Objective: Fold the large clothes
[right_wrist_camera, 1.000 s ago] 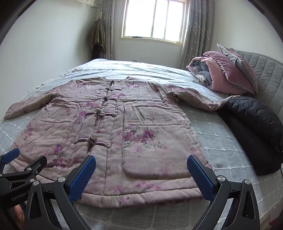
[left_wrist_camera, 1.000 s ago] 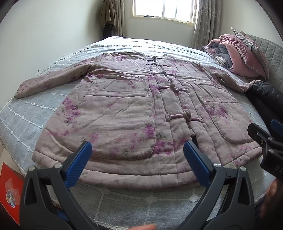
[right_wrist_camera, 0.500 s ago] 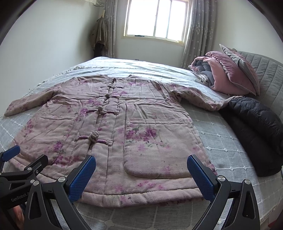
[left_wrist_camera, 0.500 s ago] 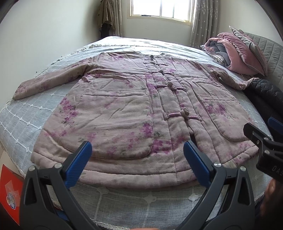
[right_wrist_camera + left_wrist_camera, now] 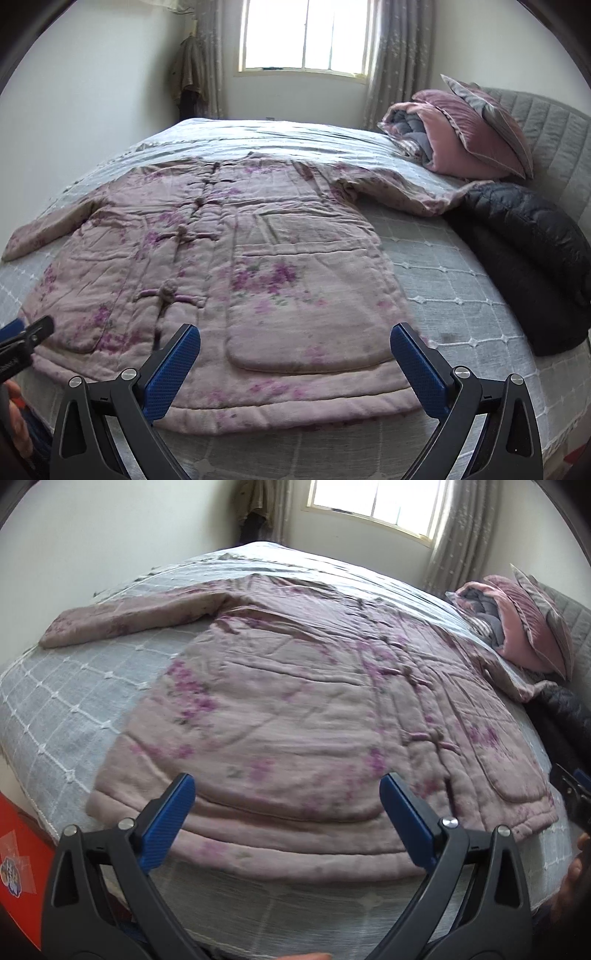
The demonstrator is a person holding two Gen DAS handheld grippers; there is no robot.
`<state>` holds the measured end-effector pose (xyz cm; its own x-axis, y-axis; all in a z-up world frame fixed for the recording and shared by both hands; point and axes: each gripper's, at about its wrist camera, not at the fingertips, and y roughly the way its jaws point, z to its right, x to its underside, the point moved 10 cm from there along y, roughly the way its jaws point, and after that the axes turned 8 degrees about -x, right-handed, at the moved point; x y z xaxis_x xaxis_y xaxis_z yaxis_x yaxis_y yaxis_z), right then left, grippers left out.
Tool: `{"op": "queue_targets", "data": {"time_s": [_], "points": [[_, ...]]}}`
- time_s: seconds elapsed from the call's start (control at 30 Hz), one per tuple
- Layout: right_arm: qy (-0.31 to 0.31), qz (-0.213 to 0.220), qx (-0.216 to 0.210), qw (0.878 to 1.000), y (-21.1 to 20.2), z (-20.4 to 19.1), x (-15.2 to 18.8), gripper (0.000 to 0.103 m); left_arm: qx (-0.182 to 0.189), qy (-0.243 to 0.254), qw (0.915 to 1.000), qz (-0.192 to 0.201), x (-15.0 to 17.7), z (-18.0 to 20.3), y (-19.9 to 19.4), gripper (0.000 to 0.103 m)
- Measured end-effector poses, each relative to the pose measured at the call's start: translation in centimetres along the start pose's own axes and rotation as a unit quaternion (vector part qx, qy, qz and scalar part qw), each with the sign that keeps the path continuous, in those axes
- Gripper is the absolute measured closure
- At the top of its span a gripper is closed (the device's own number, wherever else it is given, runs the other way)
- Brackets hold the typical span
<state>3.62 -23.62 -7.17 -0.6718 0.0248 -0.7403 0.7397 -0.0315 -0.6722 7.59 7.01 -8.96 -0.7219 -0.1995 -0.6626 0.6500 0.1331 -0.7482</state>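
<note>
A large pink quilted coat (image 5: pixel 295 709) with purple flowers and knot buttons lies flat, front up, on the bed, sleeves spread to both sides. In the left wrist view my left gripper (image 5: pixel 288 808) hovers open over the coat's left hem, holding nothing. The right wrist view shows the same coat (image 5: pixel 229 266) with my right gripper (image 5: pixel 295 354) open above the right hem and pocket. The right gripper's tip (image 5: pixel 572 794) shows at the left view's right edge. The left gripper's tip (image 5: pixel 26 339) shows at the right view's left edge.
The bed has a grey checked cover (image 5: pixel 454 288). A black puffer jacket (image 5: pixel 528 254) lies by the coat's right sleeve, with a rolled pink quilt and pillows (image 5: pixel 461 136) behind it. A red box (image 5: pixel 18 864) sits by the bed's left corner. Window and curtains stand behind.
Both grippers have moved forward and lower toward the coat's hem. The left view has swung left, so the left sleeve and bed edge fill more of it. Both stay open.
</note>
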Motion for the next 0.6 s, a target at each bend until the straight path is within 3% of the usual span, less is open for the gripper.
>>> {"op": "queue_targets", "data": {"time_s": [0.2,0.43,0.53,0.6], "points": [[0.113,-0.045,-0.017,0.992,1.1,6.6,0.7,0.000,-0.012,-0.104,0.9944,-0.019,-0.2,-7.4,1.5,0.024],[0.270,-0.102,-0.044,0.956,2.8,13.2,4.0,0.000,-0.021,-0.147,0.9882,-0.039,0.8,-11.4,2.4,0.043],[0.314,-0.116,-0.066,0.940,3.4,14.4,5.2,0.009,-0.011,-0.173,0.9833,-0.055,1.1,-12.6,3.1,0.054],[0.338,-0.126,-0.078,0.930,3.9,14.7,6.0,0.012,0.003,-0.193,0.9787,-0.070,1.3,-13.2,3.6,0.055]]}}
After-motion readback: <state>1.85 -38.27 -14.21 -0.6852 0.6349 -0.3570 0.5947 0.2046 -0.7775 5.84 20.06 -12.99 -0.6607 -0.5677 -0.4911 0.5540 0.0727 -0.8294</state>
